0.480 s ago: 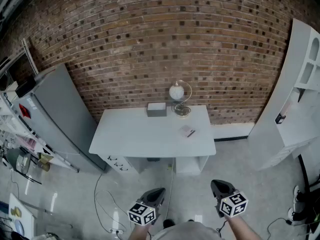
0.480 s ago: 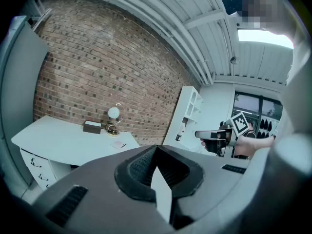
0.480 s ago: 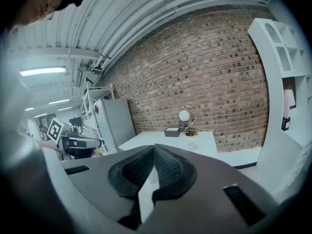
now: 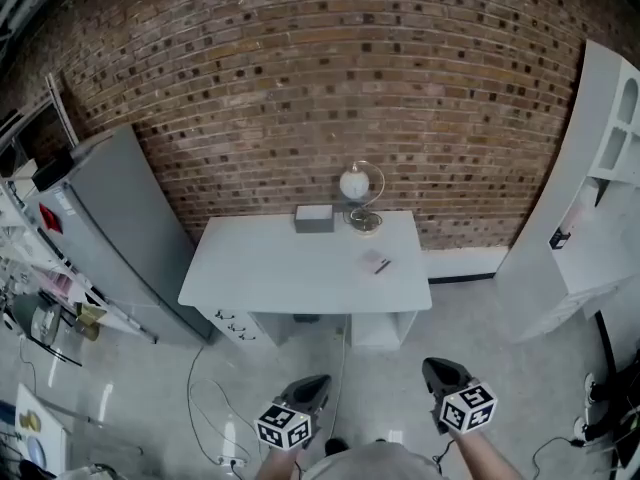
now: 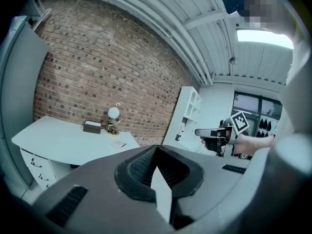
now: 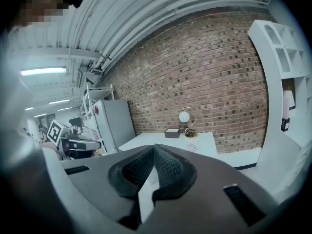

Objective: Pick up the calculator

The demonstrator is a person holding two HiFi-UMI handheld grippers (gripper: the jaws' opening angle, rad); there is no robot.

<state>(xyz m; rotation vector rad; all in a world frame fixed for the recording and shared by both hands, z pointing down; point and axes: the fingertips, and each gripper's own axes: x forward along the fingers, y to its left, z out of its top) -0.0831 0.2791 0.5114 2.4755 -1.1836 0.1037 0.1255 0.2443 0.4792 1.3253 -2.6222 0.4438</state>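
Observation:
The calculator (image 4: 376, 262) is a small pale flat slab lying on the right half of the white desk (image 4: 280, 268); it also shows small in the left gripper view (image 5: 119, 144) and the right gripper view (image 6: 191, 147). Both grippers are held low over the floor, well short of the desk. My left gripper (image 4: 312, 383) has its jaws together with nothing between them (image 5: 156, 147). My right gripper (image 4: 437, 370) is shut and empty too (image 6: 154, 146). Each gripper points toward the desk, slightly downward.
A grey box (image 4: 313, 219) and a globe lamp (image 4: 358, 186) stand at the desk's back edge by the brick wall. A grey cabinet (image 4: 110, 238) stands left of the desk, a white shelf unit (image 4: 590, 218) to the right. Cables (image 4: 215, 408) trail on the floor.

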